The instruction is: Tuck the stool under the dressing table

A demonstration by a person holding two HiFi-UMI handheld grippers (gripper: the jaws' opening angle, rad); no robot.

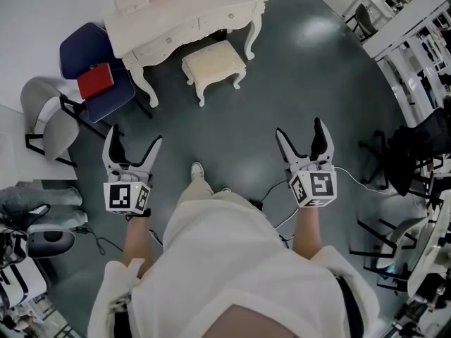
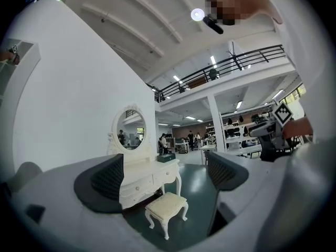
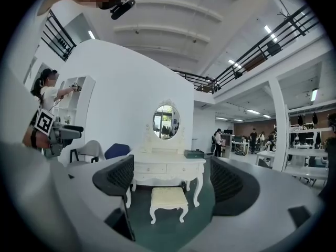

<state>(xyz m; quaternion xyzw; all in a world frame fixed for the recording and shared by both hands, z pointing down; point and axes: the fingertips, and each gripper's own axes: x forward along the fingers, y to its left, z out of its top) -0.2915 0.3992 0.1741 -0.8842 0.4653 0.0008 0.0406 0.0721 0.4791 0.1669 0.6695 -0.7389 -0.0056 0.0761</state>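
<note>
Both jaws stand wide apart with nothing in them: left hand-held gripper (image 1: 134, 138) and right hand-held gripper (image 1: 301, 129) are released, held about level and aimed at the furniture ahead. The stool (image 1: 213, 63) stands on the floor (image 1: 232, 129) just in front of the desk (image 1: 184, 14), not yet under it, and well apart from both grippers. So I read this step as the approach, with no contact yet. In the right gripper view the stool (image 3: 168, 198) sits between the desk's front legs, a bit nearer the right-hand one. To do it well I'd close in squarely and set one gripper on each side of the seat's near edge, low enough that pushing doesn't tip it. Then slide it straight in. Main risk, I think, is its curved legs catching that nearer desk leg, so I'd nudge it toward the middle first and keep both pushes even so it doesn't swing round. The blue chair (image 1: 84, 55) left of the desk looks out of the path.
</note>
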